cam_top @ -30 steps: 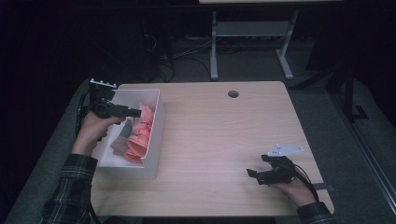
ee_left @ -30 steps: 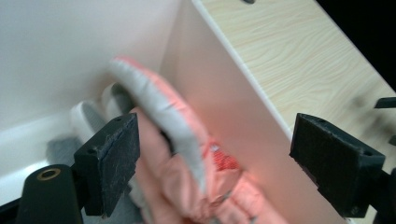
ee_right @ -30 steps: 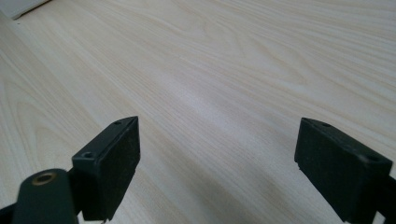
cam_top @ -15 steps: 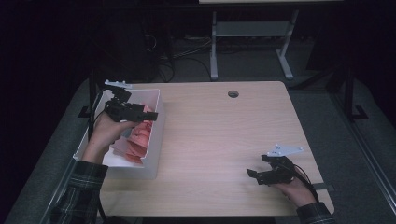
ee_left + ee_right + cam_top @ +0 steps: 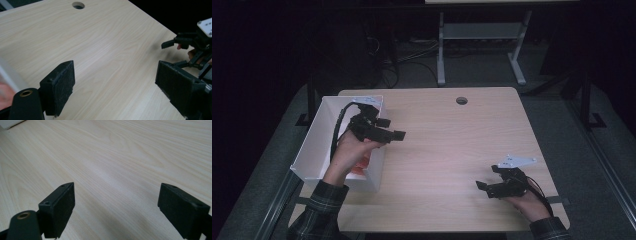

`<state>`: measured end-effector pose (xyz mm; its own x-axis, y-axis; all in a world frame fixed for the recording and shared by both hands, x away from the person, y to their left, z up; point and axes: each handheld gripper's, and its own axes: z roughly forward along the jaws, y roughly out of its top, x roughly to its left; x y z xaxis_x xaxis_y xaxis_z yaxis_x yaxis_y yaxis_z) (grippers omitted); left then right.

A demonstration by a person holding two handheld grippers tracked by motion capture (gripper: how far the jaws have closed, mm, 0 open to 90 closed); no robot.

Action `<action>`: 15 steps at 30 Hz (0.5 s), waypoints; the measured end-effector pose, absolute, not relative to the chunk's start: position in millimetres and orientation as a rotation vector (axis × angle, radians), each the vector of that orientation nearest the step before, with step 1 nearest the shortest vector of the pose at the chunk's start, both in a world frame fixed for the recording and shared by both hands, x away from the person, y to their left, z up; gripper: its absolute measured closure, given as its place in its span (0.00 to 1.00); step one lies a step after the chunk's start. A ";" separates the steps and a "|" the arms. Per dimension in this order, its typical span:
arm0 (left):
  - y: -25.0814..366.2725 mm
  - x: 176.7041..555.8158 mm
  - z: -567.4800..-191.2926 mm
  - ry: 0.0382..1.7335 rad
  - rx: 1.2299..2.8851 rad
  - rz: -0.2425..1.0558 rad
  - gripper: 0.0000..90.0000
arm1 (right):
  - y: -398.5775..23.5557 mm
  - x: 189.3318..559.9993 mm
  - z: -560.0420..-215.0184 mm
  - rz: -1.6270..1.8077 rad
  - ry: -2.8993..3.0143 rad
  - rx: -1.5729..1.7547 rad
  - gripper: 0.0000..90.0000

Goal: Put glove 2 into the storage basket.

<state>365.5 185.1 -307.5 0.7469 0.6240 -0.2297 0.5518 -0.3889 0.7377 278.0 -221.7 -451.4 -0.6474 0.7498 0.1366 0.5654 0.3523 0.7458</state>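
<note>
My left gripper (image 5: 392,128) hangs open and empty over the right wall of a white bin (image 5: 312,145), pointing right across the table. In the left gripper view its jaws (image 5: 115,75) stand wide apart above bare wood, with the right gripper (image 5: 190,47) farther off at the right. Pink-red pieces (image 5: 361,165) lie in the bin, mostly hidden behind the left hand. My right gripper (image 5: 486,179) rests near the table's front right corner, open with nothing between its jaws. The right gripper view has its jaws (image 5: 116,192) spread over plain tabletop.
The light wooden table (image 5: 452,140) has a round cable hole (image 5: 461,100) near its far edge. Beyond the table stands a grey metal frame (image 5: 477,35) on a dark floor. The bin's corner (image 5: 10,123) appears far off in the right gripper view.
The left hand and its gripper have moved right, from over the bin's inside to above its right wall and the table. The right gripper has stayed put.
</note>
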 end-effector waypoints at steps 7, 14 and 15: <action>156.2 354.8 -321.9 0.843 2.122 0.121 0.17 | -222.5 278.2 -452.0 1.173 2.382 1.181 0.15; 132.4 345.4 -340.7 0.810 2.163 0.126 0.17 | -222.9 277.6 -452.1 1.169 2.380 1.190 0.15; 128.9 343.9 -343.0 0.808 2.167 0.122 0.17 | -223.0 277.5 -452.1 1.170 2.380 1.189 0.15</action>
<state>343.9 128.9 -343.0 0.7909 0.5868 -0.1735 0.5093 -0.4741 0.7182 277.5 -223.0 -452.1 -0.6423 0.7547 0.1336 0.5669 0.3504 0.7456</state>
